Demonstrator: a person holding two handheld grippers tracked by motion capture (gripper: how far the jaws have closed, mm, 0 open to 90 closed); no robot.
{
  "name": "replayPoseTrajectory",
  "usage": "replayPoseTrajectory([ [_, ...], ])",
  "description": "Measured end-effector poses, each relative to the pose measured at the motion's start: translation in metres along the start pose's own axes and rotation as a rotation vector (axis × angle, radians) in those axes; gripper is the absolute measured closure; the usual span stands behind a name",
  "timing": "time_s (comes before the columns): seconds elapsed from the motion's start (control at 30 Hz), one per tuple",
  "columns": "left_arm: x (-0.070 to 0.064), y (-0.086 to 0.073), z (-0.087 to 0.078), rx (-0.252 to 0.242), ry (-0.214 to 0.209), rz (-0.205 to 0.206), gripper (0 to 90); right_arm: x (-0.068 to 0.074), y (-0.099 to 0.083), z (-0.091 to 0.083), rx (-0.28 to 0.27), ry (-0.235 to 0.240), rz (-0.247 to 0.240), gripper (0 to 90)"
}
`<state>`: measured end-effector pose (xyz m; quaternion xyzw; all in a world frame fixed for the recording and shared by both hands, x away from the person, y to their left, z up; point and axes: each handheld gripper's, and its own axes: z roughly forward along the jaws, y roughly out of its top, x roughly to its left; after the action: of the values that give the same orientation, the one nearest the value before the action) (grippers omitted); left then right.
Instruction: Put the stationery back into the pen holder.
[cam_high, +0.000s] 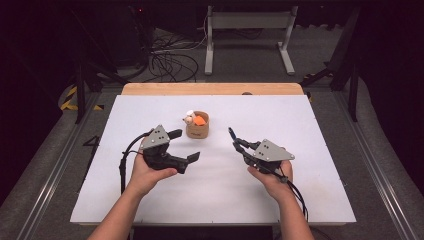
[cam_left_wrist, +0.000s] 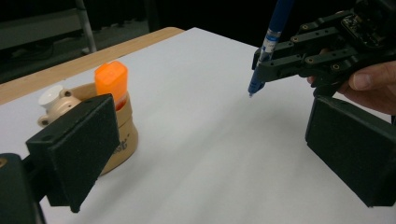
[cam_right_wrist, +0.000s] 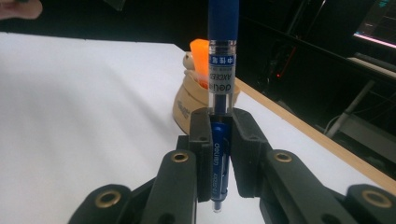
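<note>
**Inspector A:** Nearest the person, what of the right gripper (cam_high: 235, 140)?

**Inspector B:** Jaws closed on a blue pen (cam_right_wrist: 219, 135), clamped between the pads at the lower barrel. In the left gripper view the pen (cam_left_wrist: 267, 46) stands steeply, tip down, above the white table (cam_high: 300, 200) and not touching it.

**Inspector A:** The left gripper (cam_high: 184, 145)?

**Inspector B:** Jaws spread wide, nothing between them. It is held over the table, well apart from the right gripper.

**Inspector A:** Farther out?

**Inspector B:** A tan holder cup (cam_high: 197, 129) stands upright on the table, beyond and between the two grippers. An orange item (cam_left_wrist: 111, 81) sticks up out of it, beside a small tan figure with a white cap (cam_left_wrist: 55, 100). The pen is near the cup but clear of it.

**Inspector A:** Beyond that?

**Inspector B:** The table's wooden edge (cam_high: 210, 88), then dark floor with cables (cam_high: 170, 60).
</note>
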<state>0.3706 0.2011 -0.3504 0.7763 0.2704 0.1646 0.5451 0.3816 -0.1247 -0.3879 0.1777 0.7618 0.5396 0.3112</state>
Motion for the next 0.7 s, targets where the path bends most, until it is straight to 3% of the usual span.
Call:
replayPoseTrajectory([
  [0.37, 0.007, -0.017, -0.015, -0.012, 0.030, -0.012, 2.3, 0.004, 0.010, 0.023, -0.049, 0.048, 0.082, 79.9],
  [0.7, 0.012, -0.024, -0.026, -0.022, 0.042, -0.011, 2.0, 0.000, 0.020, 0.043, -0.079, 0.053, 0.130, 79.9],
])
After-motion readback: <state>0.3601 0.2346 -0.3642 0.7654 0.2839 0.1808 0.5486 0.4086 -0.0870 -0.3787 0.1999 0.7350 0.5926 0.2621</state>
